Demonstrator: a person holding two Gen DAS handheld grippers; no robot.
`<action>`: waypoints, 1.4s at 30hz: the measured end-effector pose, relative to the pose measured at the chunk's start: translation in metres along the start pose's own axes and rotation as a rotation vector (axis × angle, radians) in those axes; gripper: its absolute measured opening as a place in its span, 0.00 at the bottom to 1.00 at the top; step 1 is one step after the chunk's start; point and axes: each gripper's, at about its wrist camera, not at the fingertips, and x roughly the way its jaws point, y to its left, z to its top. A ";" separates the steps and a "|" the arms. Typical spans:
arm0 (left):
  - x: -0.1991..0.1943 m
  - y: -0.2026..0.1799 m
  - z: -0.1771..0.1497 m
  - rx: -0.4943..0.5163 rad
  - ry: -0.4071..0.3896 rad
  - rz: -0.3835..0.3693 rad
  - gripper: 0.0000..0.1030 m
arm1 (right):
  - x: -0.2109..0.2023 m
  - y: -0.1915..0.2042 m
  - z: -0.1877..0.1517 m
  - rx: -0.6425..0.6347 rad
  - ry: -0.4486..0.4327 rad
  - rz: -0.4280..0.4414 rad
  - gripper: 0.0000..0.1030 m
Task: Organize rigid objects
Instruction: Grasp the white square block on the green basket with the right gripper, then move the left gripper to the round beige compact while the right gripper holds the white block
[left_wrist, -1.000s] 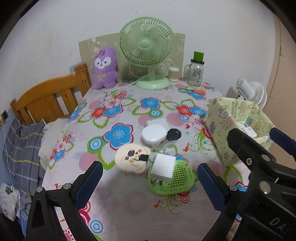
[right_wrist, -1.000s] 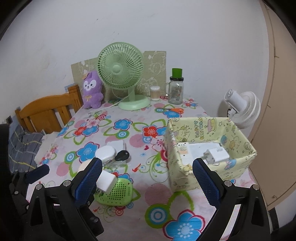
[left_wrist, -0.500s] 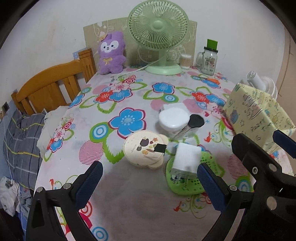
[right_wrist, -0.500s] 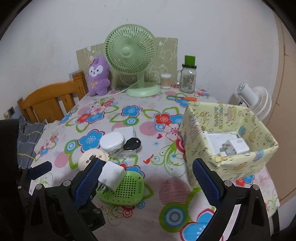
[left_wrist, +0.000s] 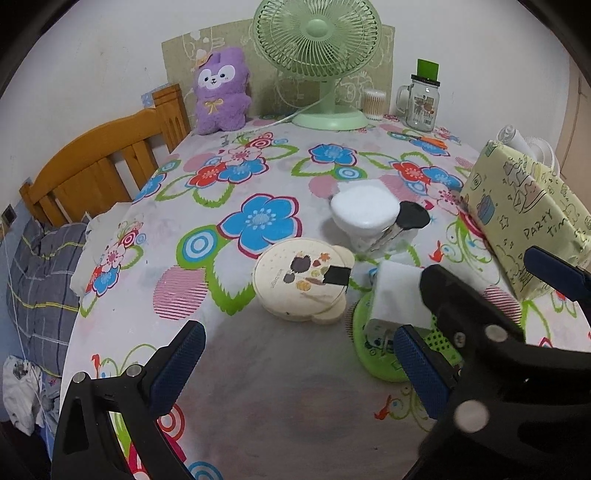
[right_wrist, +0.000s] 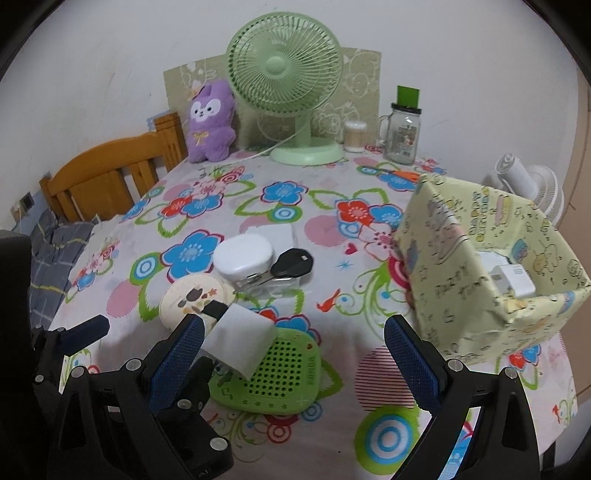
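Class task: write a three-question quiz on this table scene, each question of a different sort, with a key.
1. True or false: the white charger lies on the green perforated case.
2. What lies in the box? A) keys B) white adapters C) a jar
3. Fill in: the black key leans on the white round ____.

Key: 1 true; 2 B; 3 case.

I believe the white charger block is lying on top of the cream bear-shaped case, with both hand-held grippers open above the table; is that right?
Not quite. The white charger block lies on the green perforated case, not the cream bear-shaped case, which sits beside it. The right wrist view shows this. Both the left hand-held gripper and the right hand-held gripper are indeed open above the table.
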 end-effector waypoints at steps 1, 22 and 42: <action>0.002 0.001 -0.001 -0.001 0.004 -0.001 1.00 | 0.002 0.002 0.000 -0.005 0.005 0.002 0.96; 0.022 0.010 -0.006 0.005 0.042 -0.036 1.00 | 0.049 0.022 -0.003 -0.020 0.114 0.034 0.86; 0.038 0.009 0.015 0.018 0.038 -0.026 1.00 | 0.053 -0.002 0.007 0.044 0.106 -0.010 0.60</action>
